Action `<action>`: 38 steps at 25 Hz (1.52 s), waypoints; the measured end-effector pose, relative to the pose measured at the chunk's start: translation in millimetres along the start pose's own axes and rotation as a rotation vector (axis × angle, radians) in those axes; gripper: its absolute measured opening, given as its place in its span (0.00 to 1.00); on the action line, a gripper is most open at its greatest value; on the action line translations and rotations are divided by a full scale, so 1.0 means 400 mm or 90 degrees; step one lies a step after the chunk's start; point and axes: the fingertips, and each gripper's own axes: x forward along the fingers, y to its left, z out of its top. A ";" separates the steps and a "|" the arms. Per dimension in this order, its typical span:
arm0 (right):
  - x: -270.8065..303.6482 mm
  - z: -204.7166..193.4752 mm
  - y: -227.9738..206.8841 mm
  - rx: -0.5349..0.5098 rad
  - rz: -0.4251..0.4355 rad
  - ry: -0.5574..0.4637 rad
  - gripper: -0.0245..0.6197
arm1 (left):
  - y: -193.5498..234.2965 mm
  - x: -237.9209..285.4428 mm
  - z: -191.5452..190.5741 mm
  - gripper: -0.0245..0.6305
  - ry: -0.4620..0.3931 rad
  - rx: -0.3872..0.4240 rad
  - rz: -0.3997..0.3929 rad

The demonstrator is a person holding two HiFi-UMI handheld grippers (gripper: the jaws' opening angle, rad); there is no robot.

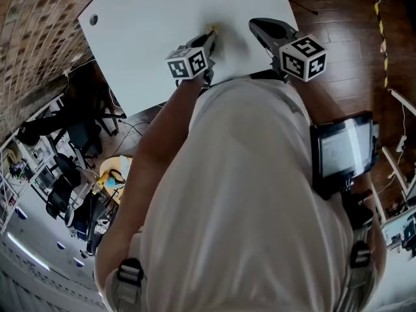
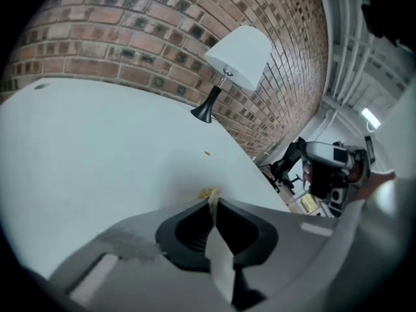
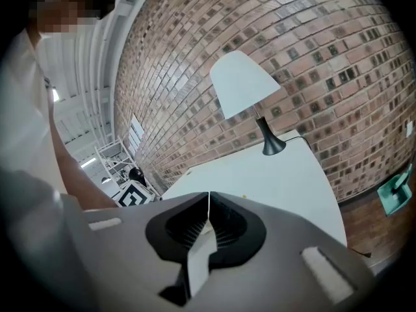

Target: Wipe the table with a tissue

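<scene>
The white table (image 1: 162, 38) fills the top of the head view. My left gripper (image 1: 211, 36) points down at it, with its tip touching the surface near the middle. Its jaws are shut on a small crumpled yellowish tissue (image 2: 208, 193), and only a tuft of that tissue (image 1: 209, 28) shows past the tip. A tiny yellow crumb (image 2: 207, 153) lies on the table beyond it. My right gripper (image 1: 257, 25) hovers just to the right of the left one. In the right gripper view its jaws (image 3: 208, 195) meet with nothing between them.
A white-shaded lamp (image 2: 235, 57) on a black base stands at the table's far edge by the brick wall (image 2: 162, 25). A small round hole (image 1: 93, 19) sits near the table's left corner. Chairs and shelves (image 1: 71, 168) stand on the floor to the left.
</scene>
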 end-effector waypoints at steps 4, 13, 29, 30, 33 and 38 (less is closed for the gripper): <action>0.007 0.002 -0.002 0.001 0.000 0.000 0.06 | 0.046 -0.047 0.035 0.06 -0.047 -0.008 0.018; -0.008 -0.008 -0.019 0.011 -0.014 -0.002 0.06 | 0.242 -0.123 0.104 0.06 -0.055 0.078 0.245; -0.036 0.004 -0.038 0.008 -0.025 -0.015 0.06 | -0.075 0.037 -0.014 0.06 0.021 0.055 -0.055; -0.037 0.005 -0.041 0.007 -0.026 -0.015 0.06 | -0.080 0.038 -0.006 0.06 0.017 0.062 -0.057; -0.043 0.014 -0.056 0.002 -0.033 -0.018 0.06 | -0.067 0.029 0.043 0.06 -0.014 0.066 -0.044; -0.049 0.022 -0.074 -0.017 -0.043 -0.010 0.06 | -0.005 0.001 0.129 0.06 -0.063 0.066 -0.004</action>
